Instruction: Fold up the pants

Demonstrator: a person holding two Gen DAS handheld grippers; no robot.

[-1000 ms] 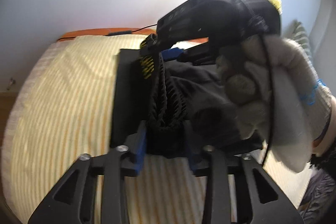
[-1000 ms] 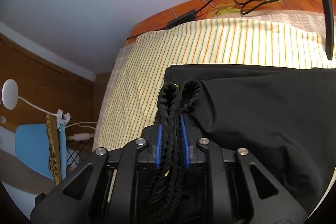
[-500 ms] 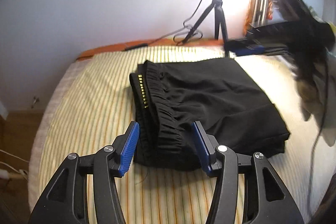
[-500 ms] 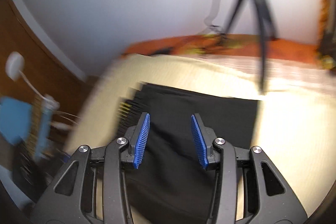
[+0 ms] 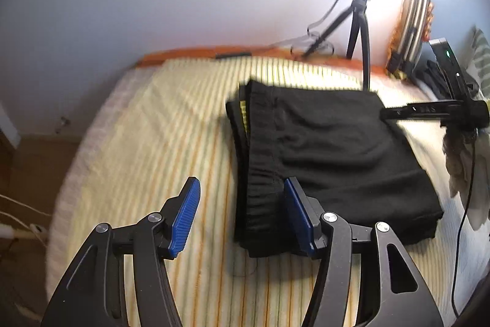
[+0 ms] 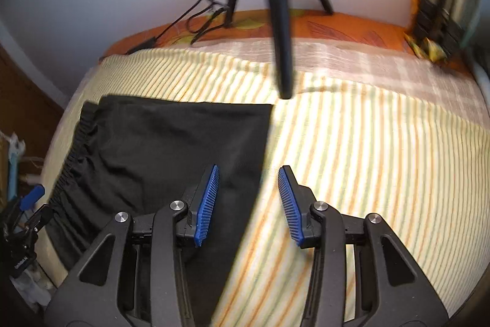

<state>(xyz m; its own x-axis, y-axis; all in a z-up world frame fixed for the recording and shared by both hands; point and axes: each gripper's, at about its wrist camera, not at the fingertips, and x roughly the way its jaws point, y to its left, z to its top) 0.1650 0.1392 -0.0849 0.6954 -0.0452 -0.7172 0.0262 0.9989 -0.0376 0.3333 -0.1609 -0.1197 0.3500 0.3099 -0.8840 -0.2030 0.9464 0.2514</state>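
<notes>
One pair of black pants point(image 5: 330, 155) lies folded into a flat, roughly rectangular stack on a bed point(image 5: 159, 143) covered in yellow striped cloth. Two hand-held grippers are in view, each with two blue ribbed pads. One tripod point(image 6: 275, 5) stands at the far edge of the bed near the wall, and one loose black cable point(image 6: 196, 17) lies coiled beside its feet.

Left hand-held gripper point(image 5: 242, 216): the jaws stand wide apart and hold nothing. It sits at the near left corner of the stack; the right pad point(image 5: 298, 216) overlaps the gathered waistband point(image 5: 260, 173) in this view, though contact cannot be told, while the left pad point(image 5: 185, 216) stands over bare striped cloth, apart from the garment.

Right hand-held gripper point(image 6: 248, 201): the jaws also stand apart, empty. It straddles the straight right-hand edge of the pants point(image 6: 159, 155); the left pad point(image 6: 208, 201) lies over black fabric and the right pad point(image 6: 289, 201) over the bed cover. In the left wrist view this gripper appears at the far right side of the stack, held by a hand in a pale glove point(image 5: 468, 167).

Orientation: in the left wrist view the waistband forms the stack's left edge and runs from near to far, away from the camera. The folded edge opposite it faces right. The stack's long axis cannot be told with certainty through the fisheye distortion.
</notes>
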